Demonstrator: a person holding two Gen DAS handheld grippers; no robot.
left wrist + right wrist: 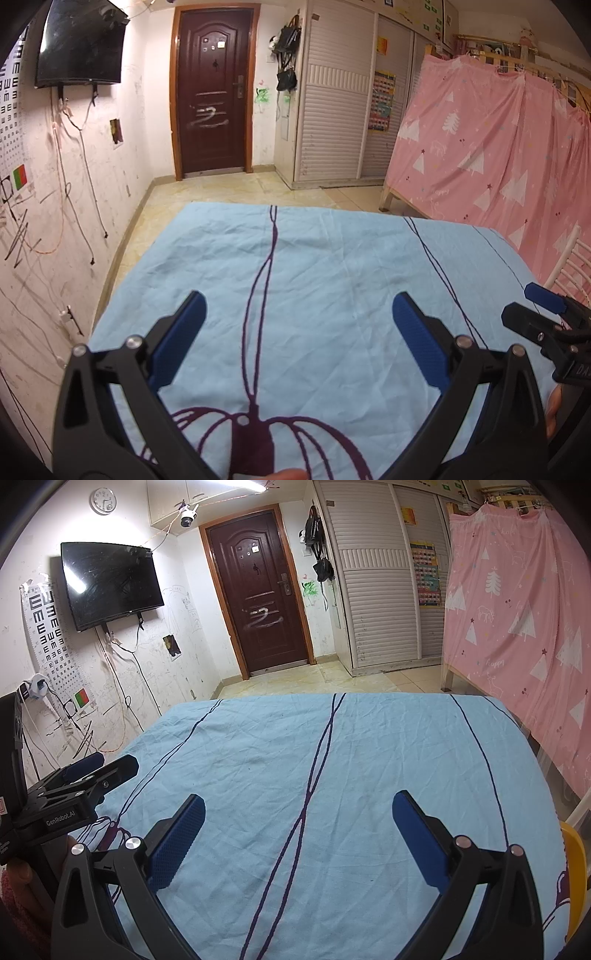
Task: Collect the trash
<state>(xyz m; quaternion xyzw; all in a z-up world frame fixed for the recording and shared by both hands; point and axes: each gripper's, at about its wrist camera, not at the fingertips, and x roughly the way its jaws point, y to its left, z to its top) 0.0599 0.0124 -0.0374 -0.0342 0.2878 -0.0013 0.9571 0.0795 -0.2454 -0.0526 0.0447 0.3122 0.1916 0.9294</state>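
Observation:
No trash shows in either view. My left gripper (298,301) hovers open over a light blue cloth (332,258) printed with dark purple lines, nothing between its blue pads. My right gripper (298,801) is also open and empty over the same cloth (351,746). In the left wrist view the right gripper (546,306) pokes in at the right edge. The left gripper (96,768) appears at the left edge of the right wrist view, held by a hand (22,878).
Beyond the cloth's far edge lies tiled floor (295,679) leading to a dark brown door (258,590). A wall TV (110,583) and loose cables hang left. A slatted wardrobe (376,583) and a pink curtain (517,627) stand right. Something yellow (574,878) sits at the cloth's right corner.

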